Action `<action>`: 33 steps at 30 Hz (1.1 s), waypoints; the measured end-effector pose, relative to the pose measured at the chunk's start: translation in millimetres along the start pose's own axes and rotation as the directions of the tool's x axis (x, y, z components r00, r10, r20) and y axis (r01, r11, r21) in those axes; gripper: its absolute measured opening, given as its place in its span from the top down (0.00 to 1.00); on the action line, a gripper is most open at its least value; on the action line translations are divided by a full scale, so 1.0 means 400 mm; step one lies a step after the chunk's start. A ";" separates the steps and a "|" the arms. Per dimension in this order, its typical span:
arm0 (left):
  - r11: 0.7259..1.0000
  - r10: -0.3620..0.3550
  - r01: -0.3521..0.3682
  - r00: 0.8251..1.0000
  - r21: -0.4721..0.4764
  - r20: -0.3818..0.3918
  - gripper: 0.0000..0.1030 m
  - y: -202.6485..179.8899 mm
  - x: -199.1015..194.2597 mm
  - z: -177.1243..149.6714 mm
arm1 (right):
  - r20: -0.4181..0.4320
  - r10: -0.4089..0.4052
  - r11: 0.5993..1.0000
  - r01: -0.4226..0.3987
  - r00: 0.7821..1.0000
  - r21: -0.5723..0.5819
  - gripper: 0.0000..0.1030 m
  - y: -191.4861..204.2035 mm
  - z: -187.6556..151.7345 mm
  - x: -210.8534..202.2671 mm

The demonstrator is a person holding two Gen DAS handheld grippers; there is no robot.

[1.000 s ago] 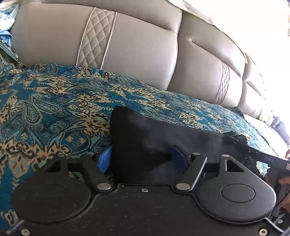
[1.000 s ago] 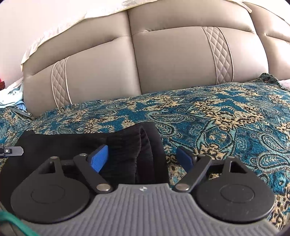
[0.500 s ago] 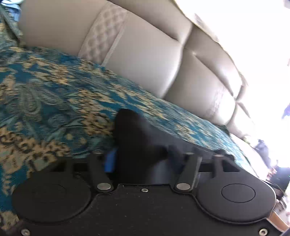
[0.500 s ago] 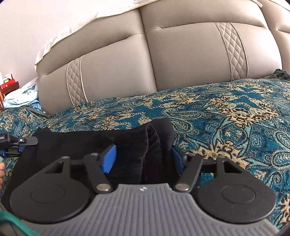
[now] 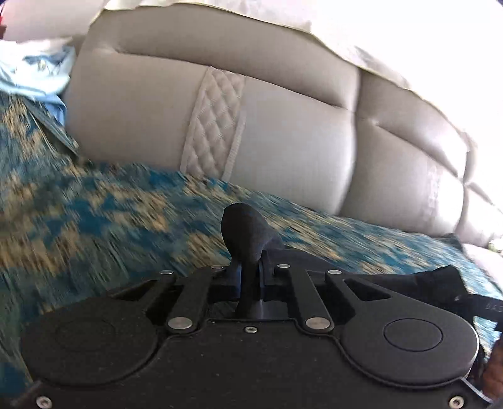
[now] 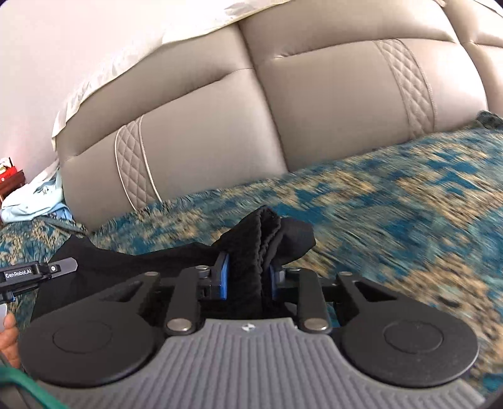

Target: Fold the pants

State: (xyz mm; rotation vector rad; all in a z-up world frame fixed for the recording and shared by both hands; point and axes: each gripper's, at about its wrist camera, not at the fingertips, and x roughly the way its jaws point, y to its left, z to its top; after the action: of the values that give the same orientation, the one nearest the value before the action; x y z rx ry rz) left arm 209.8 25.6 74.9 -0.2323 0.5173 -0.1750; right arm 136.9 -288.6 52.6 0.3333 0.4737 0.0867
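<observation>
Black pants (image 6: 132, 261) lie on a teal and gold patterned bedspread (image 6: 393, 204). My left gripper (image 5: 250, 273) is closing its jaws on a bunched black corner of the pants (image 5: 245, 232), which sticks up between the pads. My right gripper (image 6: 246, 277) is closing on the ribbed waistband end (image 6: 261, 239), pinched between its blue pads (image 6: 223, 277). The cloth stretches between the two grippers and lifts off the bed. The left gripper's tip (image 6: 37, 272) shows at the left edge of the right wrist view, with a bit of a hand (image 6: 8, 343) below it.
A beige padded headboard (image 6: 283, 110) runs along the far side of the bed. Light blue cloth (image 6: 34, 195) is heaped at the far left by the headboard, near a red box (image 6: 9, 173). A pale sheet (image 5: 283, 19) drapes over the headboard's top.
Both grippers went from wide open around the pants to pinching the black cloth. Both have lifted and moved, pulling the fabric up off the bedspread; the background now blurs.
</observation>
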 end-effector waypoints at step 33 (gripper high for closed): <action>0.958 0.282 -0.275 0.954 0.079 -0.104 0.72 0.165 0.289 0.102 | -0.024 -0.140 0.982 0.136 0.990 -0.134 0.53 0.227 0.052 0.351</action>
State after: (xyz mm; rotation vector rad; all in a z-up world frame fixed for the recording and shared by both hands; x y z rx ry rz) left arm 336.5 70.2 37.8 -0.0848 0.6517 0.0715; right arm 270.5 -187.1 39.5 0.1684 0.5200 -0.0114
